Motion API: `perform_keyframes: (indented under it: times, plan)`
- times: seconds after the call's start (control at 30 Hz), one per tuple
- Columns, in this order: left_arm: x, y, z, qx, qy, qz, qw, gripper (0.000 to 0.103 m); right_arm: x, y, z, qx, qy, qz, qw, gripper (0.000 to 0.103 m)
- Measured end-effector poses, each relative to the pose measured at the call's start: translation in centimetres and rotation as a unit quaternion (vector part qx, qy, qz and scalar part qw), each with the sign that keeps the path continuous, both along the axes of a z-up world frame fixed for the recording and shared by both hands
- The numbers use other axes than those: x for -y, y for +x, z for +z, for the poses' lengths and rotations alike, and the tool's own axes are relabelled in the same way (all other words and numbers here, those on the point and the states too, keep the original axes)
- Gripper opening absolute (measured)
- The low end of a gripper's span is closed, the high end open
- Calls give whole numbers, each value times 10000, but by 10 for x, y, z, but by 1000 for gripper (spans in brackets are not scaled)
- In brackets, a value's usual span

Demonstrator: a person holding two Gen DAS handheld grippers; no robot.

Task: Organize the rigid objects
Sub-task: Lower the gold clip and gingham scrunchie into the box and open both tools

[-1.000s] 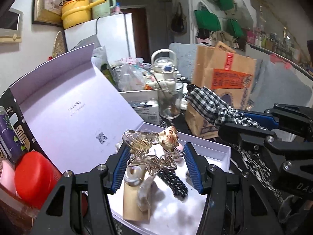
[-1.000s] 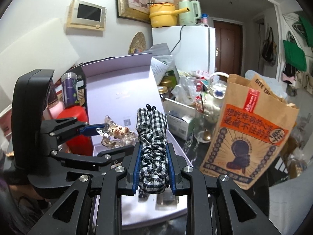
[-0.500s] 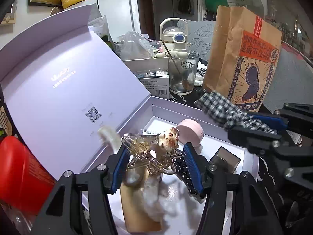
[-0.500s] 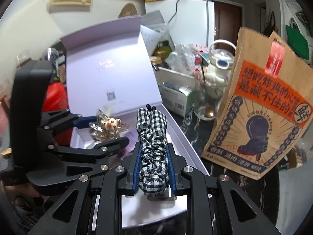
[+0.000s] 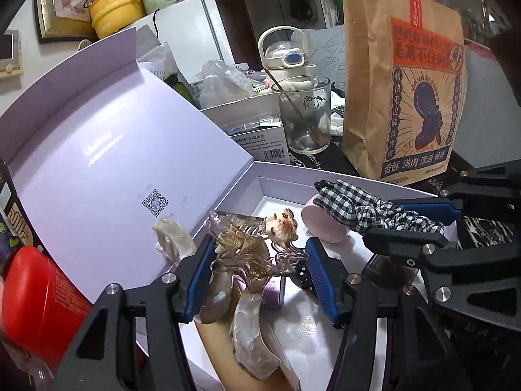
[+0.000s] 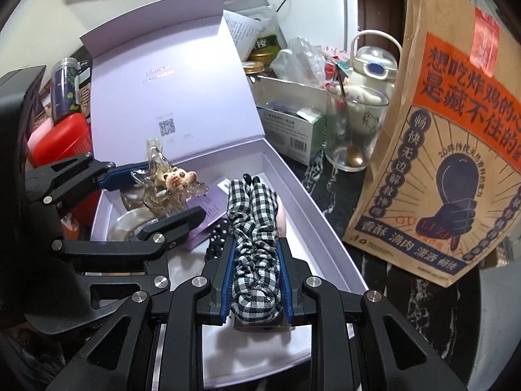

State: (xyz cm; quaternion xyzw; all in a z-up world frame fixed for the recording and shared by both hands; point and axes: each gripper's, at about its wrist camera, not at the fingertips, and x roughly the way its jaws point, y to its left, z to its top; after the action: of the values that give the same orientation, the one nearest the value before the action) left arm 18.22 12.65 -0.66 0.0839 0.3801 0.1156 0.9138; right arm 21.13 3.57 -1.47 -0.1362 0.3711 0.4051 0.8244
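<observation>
My left gripper [image 5: 257,257] is shut on a clear wire-and-resin hair claw with a small cat figure [image 5: 254,244], held just above the open lilac gift box [image 5: 325,176]. My right gripper [image 6: 255,260] is shut on a black-and-white checked hair clip [image 6: 254,221] over the box's right half; it also shows in the left wrist view [image 5: 358,208]. The claw and left gripper show in the right wrist view [image 6: 169,182]. In the box lie pearly shell clips [image 5: 250,332], a pink round case [image 5: 322,228], a polka-dot piece [image 6: 218,238] and a lilac card [image 6: 208,208].
The box lid [image 5: 107,163] stands open at the left. A brown paper bag [image 5: 407,81] stands right of the box. A glass with a spoon [image 5: 304,114], a white bottle [image 5: 286,55], cartons and a red container [image 5: 35,296] crowd the surroundings.
Both grippers have moved forward and down over the box with their clips still held. The box interior and paper bag now look closer.
</observation>
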Motion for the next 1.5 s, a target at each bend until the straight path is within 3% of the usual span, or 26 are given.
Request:
perform_keyframes:
  times: [0.17,0.27,0.4,0.73,1.1,1.5]
  plan:
    - [-1,0,-4,-59,73,64,9999,56,0,7,-11,-235,32,-22,9997,25]
    - [-9,8,-14,-303,-376,60,9988,56,-1,10,-17,-286,-39,-42,9996,26]
    - [-13,14,-24,-503,-613,60,9968,56,-1,10,-19,-316,-75,-59,9995,26]
    - [-11,13,-23,-464,-636,82,9969,56,0,17,-22,-398,-75,-72,9992,28]
    - [-8,8,-9,-327,-551,125,9979,56,9,16,-10,-437,17,-165,9989,41]
    - [-4,-8,3,-198,-521,280,9981,56,23,6,3,-449,129,-305,9984,42]
